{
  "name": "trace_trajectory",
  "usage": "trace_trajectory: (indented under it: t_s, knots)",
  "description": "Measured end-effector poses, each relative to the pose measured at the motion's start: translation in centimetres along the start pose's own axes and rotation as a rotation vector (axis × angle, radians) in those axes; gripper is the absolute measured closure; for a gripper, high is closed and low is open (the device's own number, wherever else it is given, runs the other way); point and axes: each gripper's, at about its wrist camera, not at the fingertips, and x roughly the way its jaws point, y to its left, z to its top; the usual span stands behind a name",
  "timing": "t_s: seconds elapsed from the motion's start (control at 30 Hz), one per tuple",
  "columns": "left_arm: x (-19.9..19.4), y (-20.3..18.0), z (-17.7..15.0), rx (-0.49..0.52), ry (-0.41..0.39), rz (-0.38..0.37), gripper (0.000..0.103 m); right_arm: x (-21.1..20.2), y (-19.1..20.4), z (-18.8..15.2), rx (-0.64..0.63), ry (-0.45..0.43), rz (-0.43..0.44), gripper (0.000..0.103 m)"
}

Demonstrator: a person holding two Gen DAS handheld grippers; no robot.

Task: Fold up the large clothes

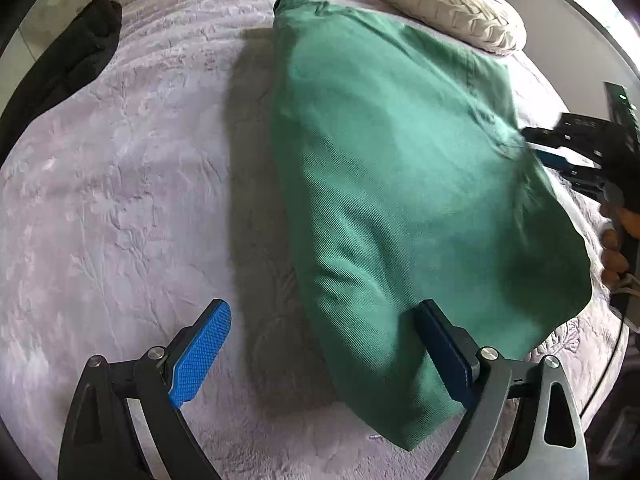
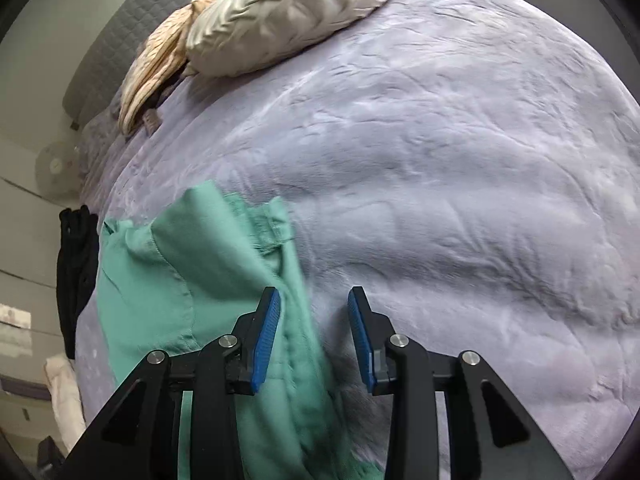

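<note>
My left gripper (image 1: 320,348) stands wide apart over the green garment (image 1: 400,184), which fills the frame's centre on the lilac blanket (image 1: 120,184). My right gripper (image 2: 314,336) gapes too, the garment's edge at lower left, unpinched.

The left gripper (image 1: 320,344) points steeply down. Its two fingers stand far apart, wide open. The left finger has a bright blue pad (image 1: 202,354) with tiny bumps on it, and nothing touches that pad. The right finger's pad looks dark blue. The right gripper (image 2: 314,332) also points down, and its fingers are partly open with a gap between the two blue pads (image 2: 266,340). Nothing is pinched between them. In the left wrist view, the right gripper shows at the right edge, a little blurred, with the person's fingers (image 1: 618,240) wrapped around its handle.
</note>
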Motion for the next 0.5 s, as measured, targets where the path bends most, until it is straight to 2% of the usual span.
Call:
trace_trajectory:
  t_s: [0.07, 0.2, 0.27, 0.4, 0.47, 0.5]
  knots:
    - [0.1, 0.0, 0.2, -0.005, 0.016, 0.004, 0.009, -0.7, -0.5, -0.2, 0.0, 0.016, -0.005, 0.065]
    - [0.2, -0.2, 0.3, -0.005, 0.032, 0.017, 0.009, -1.9, -1.2, -1.0, 0.016, 0.059, 0.057, 0.058]
    - [0.2, -0.3, 0.4, -0.007, 0.035, 0.018, 0.009, -2.5, -1.3, -1.6, 0.014, 0.077, 0.079, 0.038]
    - [0.4, -0.3, 0.6, -0.016, 0.043, 0.021, 0.009, -3.4, -1.5, -2.8, 0.002, 0.101, 0.115, 0.034]
    - [0.5, -0.4, 0.7, -0.019, 0.045, 0.022, 0.009, -3.4, -1.6, -3.2, 0.0, 0.121, 0.123, 0.024]
    - [0.6, -0.5, 0.8, -0.018, 0.046, 0.023, 0.009, -3.3, -1.7, -3.4, 0.003, 0.132, 0.129, 0.023]
